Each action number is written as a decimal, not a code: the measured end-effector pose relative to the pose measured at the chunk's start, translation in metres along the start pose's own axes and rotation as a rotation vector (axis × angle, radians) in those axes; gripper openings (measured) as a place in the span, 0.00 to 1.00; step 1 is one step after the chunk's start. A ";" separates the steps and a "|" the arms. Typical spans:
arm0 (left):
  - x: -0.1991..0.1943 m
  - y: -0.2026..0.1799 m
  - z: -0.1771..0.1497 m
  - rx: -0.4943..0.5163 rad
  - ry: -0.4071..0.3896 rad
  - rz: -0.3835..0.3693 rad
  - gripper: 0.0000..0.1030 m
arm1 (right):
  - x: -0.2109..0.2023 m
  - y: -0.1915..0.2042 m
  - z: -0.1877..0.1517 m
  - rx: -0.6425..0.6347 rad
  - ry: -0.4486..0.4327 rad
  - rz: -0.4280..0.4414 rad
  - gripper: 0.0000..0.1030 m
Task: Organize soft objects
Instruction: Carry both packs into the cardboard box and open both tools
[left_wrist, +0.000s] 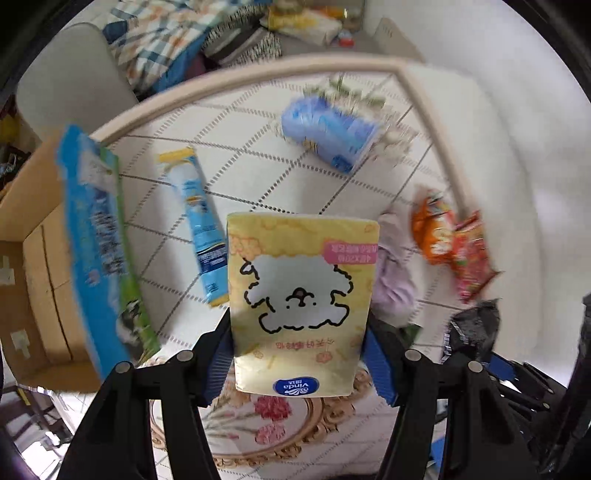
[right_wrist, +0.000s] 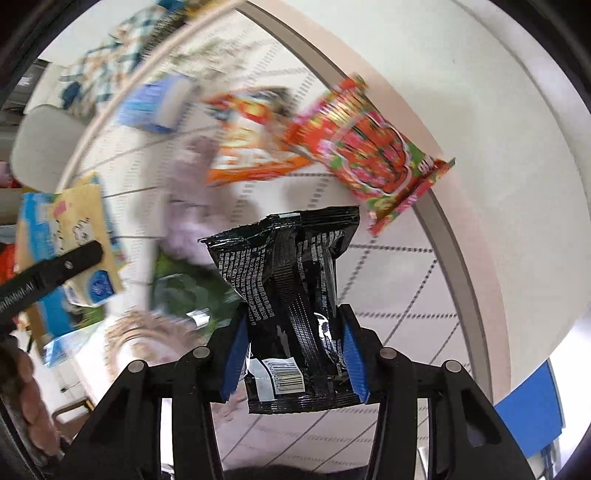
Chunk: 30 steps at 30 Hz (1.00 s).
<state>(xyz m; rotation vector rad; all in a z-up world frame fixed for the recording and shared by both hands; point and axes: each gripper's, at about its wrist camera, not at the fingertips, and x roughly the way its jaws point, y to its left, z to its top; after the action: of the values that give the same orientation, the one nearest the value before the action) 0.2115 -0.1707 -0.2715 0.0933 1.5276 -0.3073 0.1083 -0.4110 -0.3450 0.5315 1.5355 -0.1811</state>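
Note:
My left gripper (left_wrist: 299, 332) is shut on a yellow Vinda tissue pack (left_wrist: 301, 295) with a white dog drawing, held above the quilted table. My right gripper (right_wrist: 291, 343) is shut on a black snack bag (right_wrist: 291, 295), also lifted; the bag also shows at the right edge of the left wrist view (left_wrist: 476, 325). On the table lie a blue tissue roll pack (left_wrist: 328, 129), a long blue and yellow pouch (left_wrist: 199, 221), an orange snack bag (left_wrist: 436, 232), a red snack bag (right_wrist: 373, 155) and a lilac cloth (left_wrist: 393, 273).
A cardboard box (left_wrist: 40, 266) stands at the left with a large blue and green pack (left_wrist: 99, 254) leaning on it. The table has a raised beige rim (left_wrist: 258, 70). A plaid cloth (left_wrist: 159, 40) lies beyond it. The left gripper's arm (right_wrist: 44, 277) shows in the right wrist view.

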 end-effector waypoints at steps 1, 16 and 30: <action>-0.011 0.002 0.002 -0.009 -0.020 -0.009 0.59 | -0.011 0.012 -0.003 -0.019 -0.016 0.017 0.48; -0.140 0.236 -0.010 -0.237 -0.200 0.037 0.59 | -0.085 0.318 -0.019 -0.376 -0.078 0.244 0.47; -0.003 0.386 0.047 -0.355 0.070 -0.075 0.59 | 0.080 0.482 0.024 -0.377 0.058 0.085 0.47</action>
<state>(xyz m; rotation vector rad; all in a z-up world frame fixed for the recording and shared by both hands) 0.3556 0.1873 -0.3170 -0.2359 1.6359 -0.0895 0.3436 0.0168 -0.3217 0.3024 1.5526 0.1894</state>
